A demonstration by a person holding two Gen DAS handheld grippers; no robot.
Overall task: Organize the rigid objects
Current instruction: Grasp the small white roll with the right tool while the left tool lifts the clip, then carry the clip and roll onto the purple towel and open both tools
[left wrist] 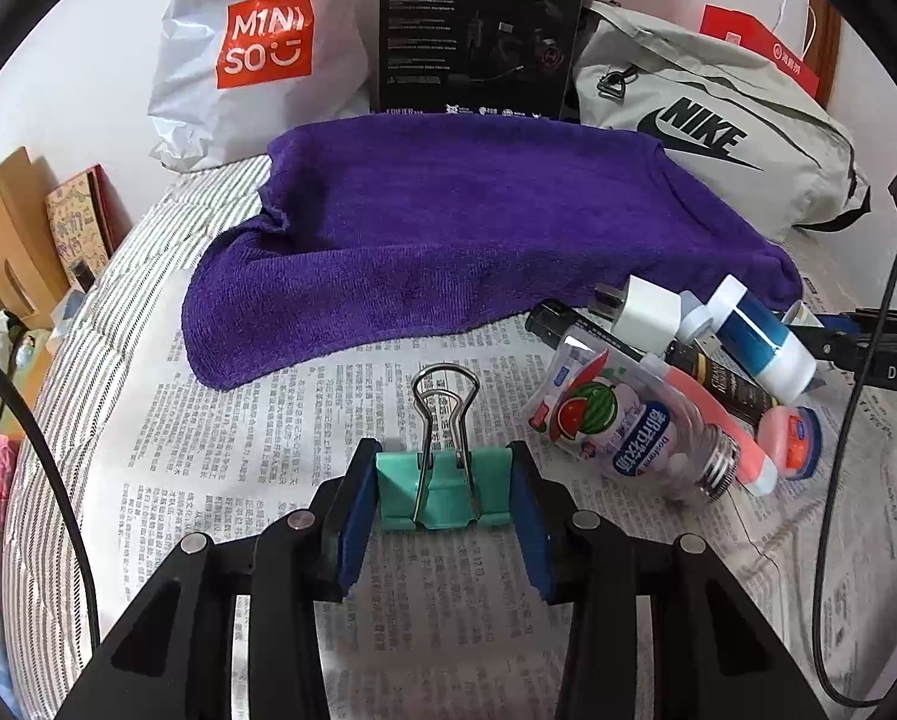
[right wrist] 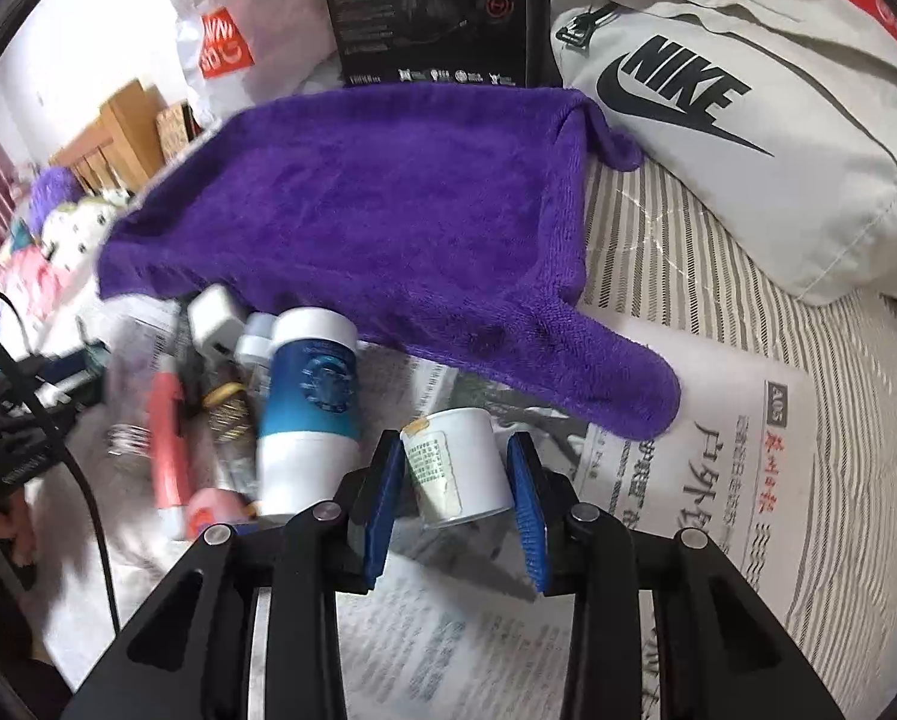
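Left jaws clamp binder clip point(left wrist: 445, 489); right jaws flank white jar point(right wrist: 457, 465)

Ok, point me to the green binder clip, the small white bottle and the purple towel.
green binder clip point(left wrist: 445, 489), left wrist view, on its teal body.
small white bottle point(right wrist: 460, 462), right wrist view, on its labelled side.
purple towel point(left wrist: 448, 222), left wrist view, on its flat middle.

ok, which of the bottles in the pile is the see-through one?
The watermelon-label bottle, lying on its side nearest the left gripper. The blue-and-white bottle and white container are opaque.
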